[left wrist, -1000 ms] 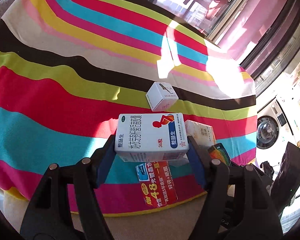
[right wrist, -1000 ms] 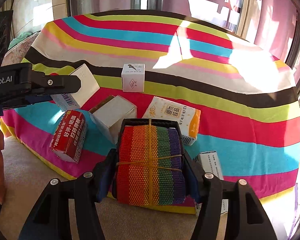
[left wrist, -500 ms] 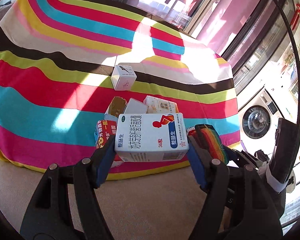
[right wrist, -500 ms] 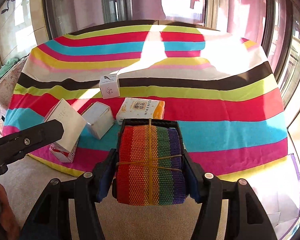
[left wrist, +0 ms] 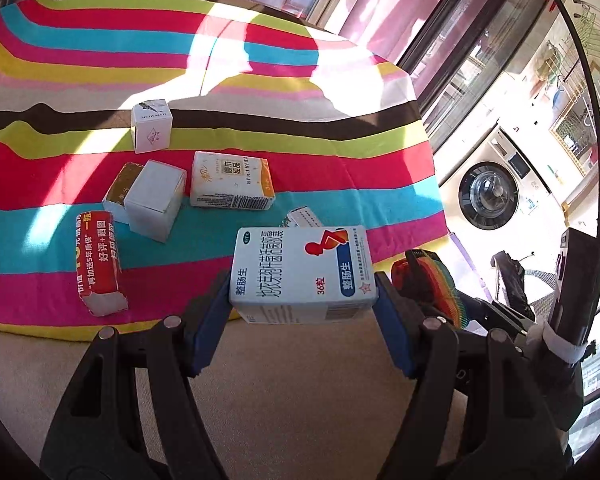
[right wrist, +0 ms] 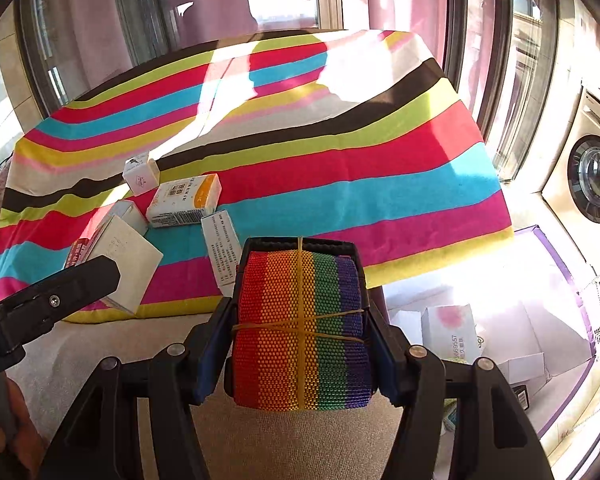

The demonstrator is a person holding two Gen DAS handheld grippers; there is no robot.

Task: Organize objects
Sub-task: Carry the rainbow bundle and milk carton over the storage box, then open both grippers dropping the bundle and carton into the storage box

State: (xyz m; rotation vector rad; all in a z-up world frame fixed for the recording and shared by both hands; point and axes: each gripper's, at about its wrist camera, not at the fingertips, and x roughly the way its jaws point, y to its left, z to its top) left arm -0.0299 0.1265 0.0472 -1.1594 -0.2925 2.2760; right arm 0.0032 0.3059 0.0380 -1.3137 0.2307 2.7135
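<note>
Left gripper [left wrist: 303, 304] clamped on medicine box [left wrist: 302, 270], centre frame; right gripper [right wrist: 300, 332] clamped on rainbow strap roll [right wrist: 302, 328]. Possibly slipping free if tilted mid-carry.

White-and-blue medicine box [left wrist: 302, 270] and rubber-banded rainbow strap roll [right wrist: 302, 332], each clamped, off the striped cloth.

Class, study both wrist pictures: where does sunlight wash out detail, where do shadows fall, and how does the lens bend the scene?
Left wrist view: hard sun blanches the far part of the striped cloth, and a rounded shadow crosses it; the washing machine bows at the rim. Right wrist view: glare burns out the purple-edged bin on the floor; window frames curve; the rainbow strap roll stays sharp.
</note>
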